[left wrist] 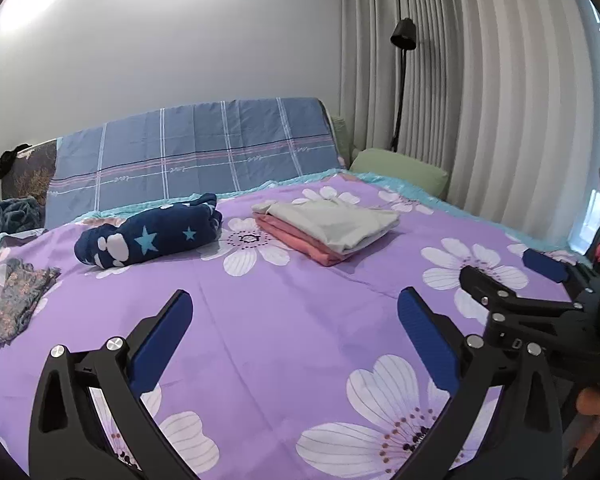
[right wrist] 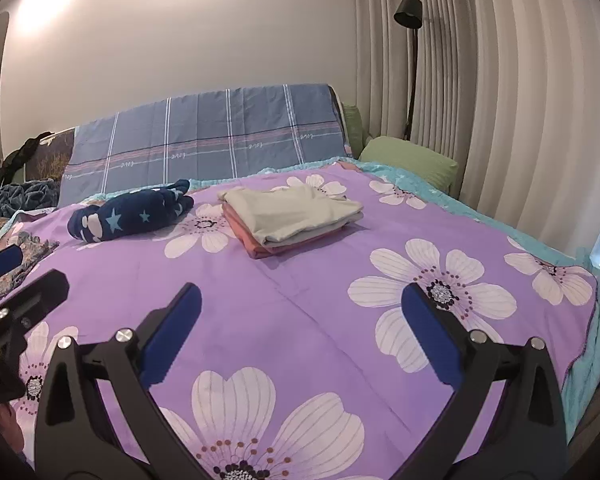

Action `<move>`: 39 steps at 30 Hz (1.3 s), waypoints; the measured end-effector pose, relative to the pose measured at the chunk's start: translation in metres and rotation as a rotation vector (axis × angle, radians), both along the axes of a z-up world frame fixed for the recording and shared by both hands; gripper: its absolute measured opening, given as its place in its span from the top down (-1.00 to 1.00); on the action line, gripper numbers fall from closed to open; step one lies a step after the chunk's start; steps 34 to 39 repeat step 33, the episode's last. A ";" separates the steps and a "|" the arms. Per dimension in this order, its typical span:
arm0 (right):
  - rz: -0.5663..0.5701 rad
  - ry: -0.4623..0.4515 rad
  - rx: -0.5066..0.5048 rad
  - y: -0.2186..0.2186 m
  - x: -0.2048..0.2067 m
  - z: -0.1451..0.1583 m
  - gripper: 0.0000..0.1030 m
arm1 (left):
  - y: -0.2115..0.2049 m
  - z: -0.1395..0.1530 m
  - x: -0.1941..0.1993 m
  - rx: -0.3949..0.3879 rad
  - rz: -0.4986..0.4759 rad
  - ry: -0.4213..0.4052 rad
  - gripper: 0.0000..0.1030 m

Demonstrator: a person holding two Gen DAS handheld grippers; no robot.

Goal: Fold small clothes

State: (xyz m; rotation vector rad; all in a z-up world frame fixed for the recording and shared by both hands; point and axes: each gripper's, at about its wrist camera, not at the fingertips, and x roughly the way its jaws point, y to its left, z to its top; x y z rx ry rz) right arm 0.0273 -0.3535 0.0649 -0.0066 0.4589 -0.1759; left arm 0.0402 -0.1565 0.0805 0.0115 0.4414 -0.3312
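Note:
A folded stack lies on the purple flowered bedspread (left wrist: 284,320): a pale grey garment (left wrist: 332,220) on top of a pink one (left wrist: 296,242). Left of it rests a rolled navy cloth with stars (left wrist: 148,236). A small flowered garment (left wrist: 16,300) lies flat at the bed's left edge. My left gripper (left wrist: 296,300) hovers open over bare bedspread, nothing between its blue pads. My right gripper (right wrist: 302,294) is open too, over the bedspread (right wrist: 300,320) short of the grey-and-pink stack (right wrist: 292,216). The navy roll (right wrist: 132,212) and the flowered garment (right wrist: 20,264) show at its left.
A blue plaid cover (left wrist: 196,152) drapes the headboard. A green pillow (left wrist: 400,168) sits at the far right corner, with a black floor lamp (left wrist: 404,36) and pale curtains (left wrist: 480,100) behind. A crumpled blue blanket (left wrist: 8,216) lies off the left side.

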 end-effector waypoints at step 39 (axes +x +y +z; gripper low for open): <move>-0.020 0.014 -0.005 -0.002 -0.001 -0.007 -0.96 | -0.008 -0.005 -0.008 0.076 -0.003 0.034 -0.97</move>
